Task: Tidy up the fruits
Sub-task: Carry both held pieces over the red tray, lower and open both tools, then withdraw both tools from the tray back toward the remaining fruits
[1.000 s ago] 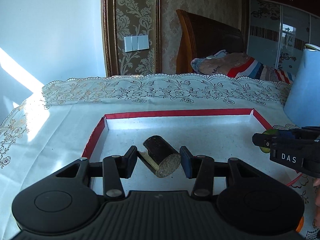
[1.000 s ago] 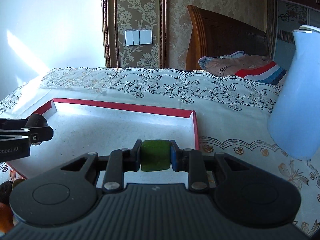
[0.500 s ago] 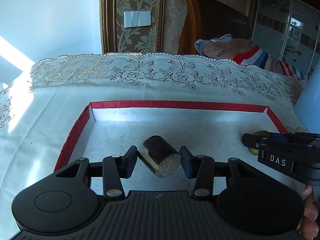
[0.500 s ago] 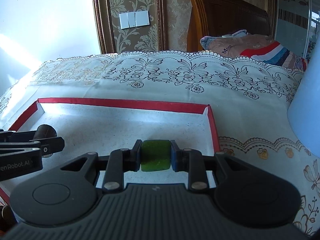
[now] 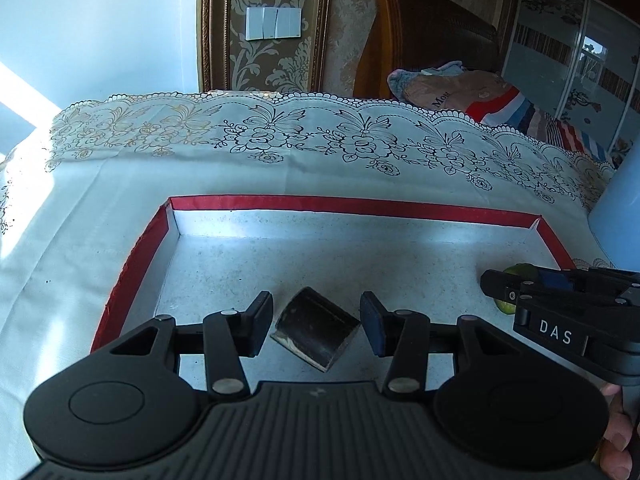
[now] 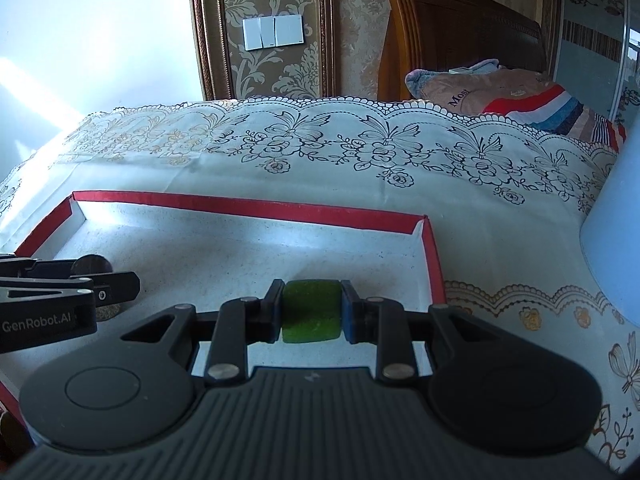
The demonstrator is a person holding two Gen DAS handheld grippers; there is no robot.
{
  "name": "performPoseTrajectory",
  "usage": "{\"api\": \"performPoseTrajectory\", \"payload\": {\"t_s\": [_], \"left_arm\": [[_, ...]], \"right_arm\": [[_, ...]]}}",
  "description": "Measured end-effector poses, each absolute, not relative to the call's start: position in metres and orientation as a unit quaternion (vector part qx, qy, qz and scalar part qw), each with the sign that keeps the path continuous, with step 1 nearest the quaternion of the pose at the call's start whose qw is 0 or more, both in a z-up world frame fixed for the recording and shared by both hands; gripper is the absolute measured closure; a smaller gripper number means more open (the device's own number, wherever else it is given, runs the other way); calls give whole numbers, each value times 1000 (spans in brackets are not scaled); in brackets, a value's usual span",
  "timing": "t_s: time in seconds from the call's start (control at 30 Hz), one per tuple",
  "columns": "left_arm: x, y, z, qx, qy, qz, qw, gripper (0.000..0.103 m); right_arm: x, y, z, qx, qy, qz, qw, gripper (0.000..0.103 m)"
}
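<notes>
A shallow white tray with a red rim lies on the lace tablecloth; it also shows in the right wrist view. My left gripper is shut on a dark brown cut fruit piece, held diagonally by its corners just above the tray's near left floor. My right gripper is shut on a green fruit piece over the tray's near right part. The green piece peeks out behind the right gripper's fingers in the left wrist view. The dark piece shows behind the left gripper in the right wrist view.
A pale blue vessel stands on the cloth right of the tray, also seen in the left wrist view. A wooden headboard and bedding lie beyond the table's far edge. Something orange and dark shows at the lower left edge.
Both grippers have moved forward and lower over the tray, each still holding its piece. The dark piece now sits flatter and more side-on between the left fingers.
</notes>
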State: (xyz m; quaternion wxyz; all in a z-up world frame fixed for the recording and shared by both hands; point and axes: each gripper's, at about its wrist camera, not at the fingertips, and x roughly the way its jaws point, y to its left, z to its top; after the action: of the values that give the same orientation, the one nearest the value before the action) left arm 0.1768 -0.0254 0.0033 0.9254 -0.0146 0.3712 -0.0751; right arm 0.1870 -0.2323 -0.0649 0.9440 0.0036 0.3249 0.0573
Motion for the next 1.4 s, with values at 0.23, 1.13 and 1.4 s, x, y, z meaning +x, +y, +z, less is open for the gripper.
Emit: {"api": "performPoseTrajectory", "payload": {"t_s": [0.23,1.13,1.4], "left_arm": [[175,-23,4,-17,367,-70,927,42],[152,-19,17,-8,323,-60,944,36],[130,-17,23,4,298,-51,953,36]], "right_arm": [[187,-232,-65,2,325,57,944,76],[172,-230,-61,-6,308,54,950,47],[162,-234,-58,0,301,53,952,46]]}}
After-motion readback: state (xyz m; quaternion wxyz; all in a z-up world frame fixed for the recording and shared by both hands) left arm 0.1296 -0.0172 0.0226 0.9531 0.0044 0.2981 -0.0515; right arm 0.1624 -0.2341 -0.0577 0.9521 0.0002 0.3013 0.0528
